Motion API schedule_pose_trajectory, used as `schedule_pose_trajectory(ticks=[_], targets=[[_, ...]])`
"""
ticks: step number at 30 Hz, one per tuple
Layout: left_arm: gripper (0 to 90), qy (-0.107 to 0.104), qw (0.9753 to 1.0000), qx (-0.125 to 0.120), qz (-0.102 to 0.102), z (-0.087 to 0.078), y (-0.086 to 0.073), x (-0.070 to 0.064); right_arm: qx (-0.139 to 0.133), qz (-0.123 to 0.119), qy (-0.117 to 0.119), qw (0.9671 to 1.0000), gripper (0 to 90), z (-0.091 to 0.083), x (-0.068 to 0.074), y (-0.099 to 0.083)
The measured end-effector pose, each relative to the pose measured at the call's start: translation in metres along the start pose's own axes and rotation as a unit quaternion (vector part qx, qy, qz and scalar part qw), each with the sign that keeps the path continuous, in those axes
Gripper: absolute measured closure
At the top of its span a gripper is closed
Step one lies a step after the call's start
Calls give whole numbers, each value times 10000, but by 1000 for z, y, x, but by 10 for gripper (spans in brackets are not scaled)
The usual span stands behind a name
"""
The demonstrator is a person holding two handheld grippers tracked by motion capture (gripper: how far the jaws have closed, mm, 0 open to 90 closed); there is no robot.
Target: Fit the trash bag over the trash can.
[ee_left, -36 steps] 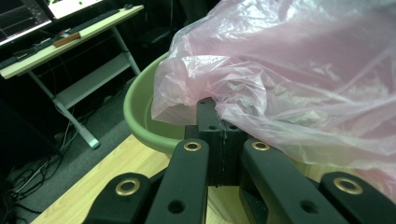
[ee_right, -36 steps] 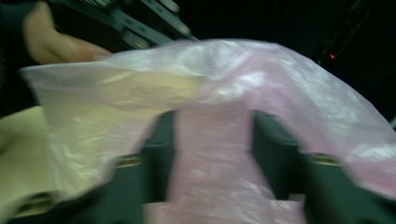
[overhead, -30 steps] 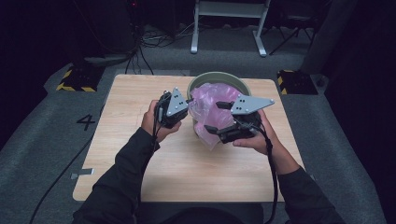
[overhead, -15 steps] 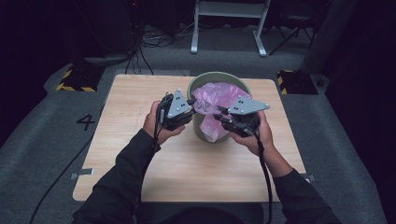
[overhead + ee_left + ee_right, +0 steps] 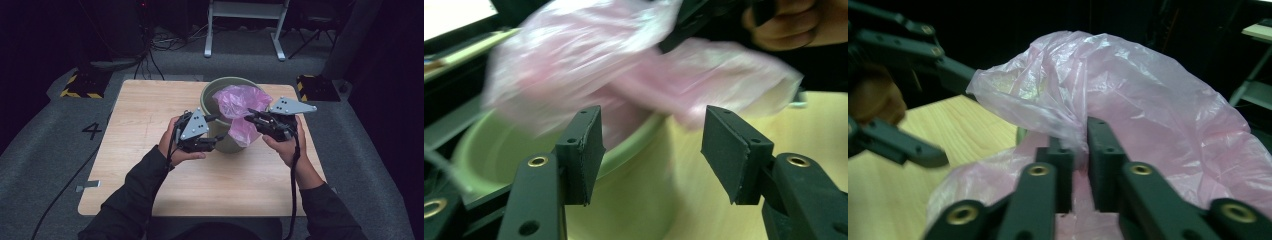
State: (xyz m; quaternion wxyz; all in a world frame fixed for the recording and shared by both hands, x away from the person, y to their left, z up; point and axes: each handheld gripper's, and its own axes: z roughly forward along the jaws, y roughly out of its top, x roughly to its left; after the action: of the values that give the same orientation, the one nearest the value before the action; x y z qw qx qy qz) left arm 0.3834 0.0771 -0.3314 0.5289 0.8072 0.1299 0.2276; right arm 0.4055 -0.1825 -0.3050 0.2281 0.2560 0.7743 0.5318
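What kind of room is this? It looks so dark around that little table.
Probably a studio or lab set up for recording, not a home. A lone wooden table stands on grey carpet marked with a 4, cables trail across the floor, and yellow-black striped blocks sit nearby.

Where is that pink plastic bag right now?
In the high view, the pink bag drapes over the green bucket's near rim, mid-table, pinched by the right tongs.

table [image 5: 150,130]: light wood | floor [image 5: 45,150]: grey, "4" mark [image 5: 93,131] | hazard-striped blocks [image 5: 80,87]
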Motion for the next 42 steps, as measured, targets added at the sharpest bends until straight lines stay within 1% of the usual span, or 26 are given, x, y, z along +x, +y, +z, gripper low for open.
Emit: schedule_pose_trajectory(ticks=[2, 3, 5, 6, 7, 9, 10, 11, 12, 13, 14, 16, 19, 22, 23, 25, 28, 30, 31, 33, 34, 35, 37, 39, 41, 42], targets=[[401, -230, 9997, -18, 79, 8, 3, -6, -30, 48, 53, 10000, 804, -3, 0, 0], [393, -315, 9995, -42, 91, 11, 4, -9, -33, 48, 52, 10000, 836, -4, 1, 0], [386, -384, 9992, -23, 140, 17, 6, -14, -39, 14, 55, 10000, 860, -5, 1, 0], [380, -501, 9986, -70, 128, 20, 6, -16, -69, 40, 58, 10000, 874, -6, 1, -1], [380, -555, 9983, -85, 123, 22, 7, -18, -79, 59, 63, 9999, 885, -6, 1, -1], [379, -401, 9989, 43, 237, 28, 8, -21, -111, 67, 89, 9999, 890, -8, 0, -1], [406, -391, 9989, 99, 252, 33, 8, -23, -141, 91, 68, 9998, 892, -10, 0, -1], [438, -391, 9989, 99, 252, 33, 8, -23, -141, 91, 68, 9998, 892, -10, 0, -1], [522, -261, 9990, 164, 321, 36, 7, -24, -205, 115, 23, 9997, 893, -13, -1, -1], [580, -261, 9990, 164, 321, 36, 7, -24, -205, 115, 23, 9997, 893, -13, -1, -1], [580, -214, 9989, 184, 371, 37, 7, -24, -231, 142, 19, 9996, 893, -14, -2, -1], [718, -165, 9984, 235, 495, 35, 6, -23, -312, 219, -17, 9993, 893, -18, -4, -1], [873, -68, 9977, 272, 621, 31, 4, -21, -419, 298, -119, 9986, 893, -24, -9, -1], [900, -91, 9964, 401, 747, 27, 1, -21, -516, 442, -278, 9973, 893, -30, -16, -3], [900, -48, 9960, 441, 777, 26, -1, -22, -510, 467, -343, 9970, 893, -31, -18, -4], [900, 22, 9953, 492, 835, 23, -5, -24, -531, 626, -503, 9954, 893, -33, -25, -9], [900, 50, 9950, 502, 866, 20, -8, -27, -413, 780, -707, 9936, 892, -33, -35, -18], [900, 97, 9946, 492, 912, 19, -9, -30, -313, 768, -822, 9932, 891, -31, -37, -23], [900, 66, 9945, 499, 921, 19, -10, -32, -255, 839, -843, 9926, 889, -29, -40, -29], [900, 176, 9938, 452, 1003, 19, -10, -37, -229, 860, -858, 9923, 887, -28, -41, -32], [893, 248, 9940, 377, 992, 18, -10, -39, -226, 892, -844, 9922, 888, -28, -42, -34], [806, 252, 9950, 282, 923, 17, -10, -39, -244, 910, -832, 9921, 888, -29, -43, -36], [626, 78, 9970, -4, 764, 10, -9, -38, -312, 944, -903, 9909, 888, -32, -45, -38], [522, 282, 9975, -96, 643, 4, -7, -35, -437, 1013, -792, 9907, 888, -37, -48, -38], [422, 389, 9979, -241, 459, -2, -5, -30, -464, 978, -817, 9908, 883, -41, -50, -38], [368, 509, 9976, -270, 381, -4, -3, -26, -445, 935, -788, 9915, 870, -42, -51, -37]])
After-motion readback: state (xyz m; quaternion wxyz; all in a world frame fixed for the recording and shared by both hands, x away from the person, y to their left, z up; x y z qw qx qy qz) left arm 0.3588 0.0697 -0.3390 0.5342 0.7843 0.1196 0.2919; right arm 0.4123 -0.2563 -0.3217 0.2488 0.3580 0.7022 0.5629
